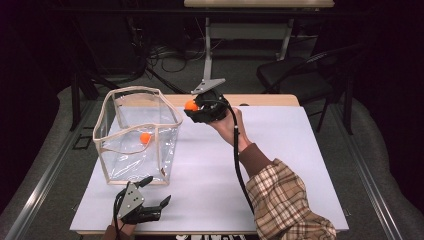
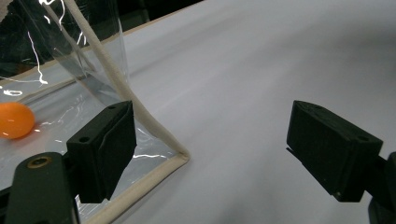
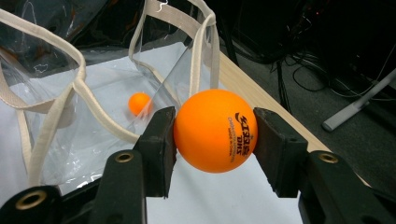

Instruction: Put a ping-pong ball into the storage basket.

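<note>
My right gripper [image 1: 192, 107] [image 3: 215, 133] is shut on an orange ping-pong ball [image 1: 191, 105] [image 3: 215, 130], held in the air beside the right top rim of a clear plastic bag [image 1: 136, 135] [image 3: 60, 107] with beige trim. A second orange ball [image 1: 145, 138] [image 3: 139, 103] [image 2: 15, 120] lies inside the bag on its floor. My left gripper [image 1: 155, 192] [image 2: 210, 147] stands open near the table's front edge, just in front of the bag's near right bottom corner [image 2: 180, 156], with nothing between its fingers.
The white table top [image 1: 280, 165] stretches to the right of the bag. Behind the table are a black chair [image 1: 300, 75], a desk leg [image 1: 207, 45] and floor cables [image 1: 165, 52]. A plaid sleeve [image 1: 287, 200] crosses the front right of the table.
</note>
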Available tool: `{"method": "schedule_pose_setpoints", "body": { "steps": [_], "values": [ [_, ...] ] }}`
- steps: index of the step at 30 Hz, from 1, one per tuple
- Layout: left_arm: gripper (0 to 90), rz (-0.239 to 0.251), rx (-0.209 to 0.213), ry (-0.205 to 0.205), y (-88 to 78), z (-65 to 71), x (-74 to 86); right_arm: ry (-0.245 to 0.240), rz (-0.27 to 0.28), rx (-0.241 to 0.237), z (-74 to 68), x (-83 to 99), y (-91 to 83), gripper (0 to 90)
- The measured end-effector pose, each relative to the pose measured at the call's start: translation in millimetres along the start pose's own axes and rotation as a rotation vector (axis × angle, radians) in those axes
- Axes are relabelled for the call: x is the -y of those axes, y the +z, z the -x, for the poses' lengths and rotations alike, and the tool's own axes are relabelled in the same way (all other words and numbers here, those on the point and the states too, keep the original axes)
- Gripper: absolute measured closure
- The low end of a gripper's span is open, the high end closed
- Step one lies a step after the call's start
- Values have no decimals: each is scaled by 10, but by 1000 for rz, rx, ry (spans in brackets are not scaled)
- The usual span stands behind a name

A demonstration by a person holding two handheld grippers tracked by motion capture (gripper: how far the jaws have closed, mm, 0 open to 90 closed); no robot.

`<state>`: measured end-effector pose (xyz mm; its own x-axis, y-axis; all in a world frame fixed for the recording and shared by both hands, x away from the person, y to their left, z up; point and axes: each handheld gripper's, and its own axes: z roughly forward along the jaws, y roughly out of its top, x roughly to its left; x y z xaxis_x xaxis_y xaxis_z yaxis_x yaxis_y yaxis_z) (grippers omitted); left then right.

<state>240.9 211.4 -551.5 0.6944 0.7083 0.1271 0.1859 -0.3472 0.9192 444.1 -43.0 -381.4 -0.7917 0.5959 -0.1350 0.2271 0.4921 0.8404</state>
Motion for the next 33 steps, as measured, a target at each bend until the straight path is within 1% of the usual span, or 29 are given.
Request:
{"method": "schedule_pose_setpoints", "body": {
  "steps": [14,33],
  "values": [
    [159,0,0,0,1,-1,0,-4,-6,-7,-16,-94,53,510],
    [159,1,1,0,0,1,1,-33,5,-23,-88,-250,122,510]
  ]
}}
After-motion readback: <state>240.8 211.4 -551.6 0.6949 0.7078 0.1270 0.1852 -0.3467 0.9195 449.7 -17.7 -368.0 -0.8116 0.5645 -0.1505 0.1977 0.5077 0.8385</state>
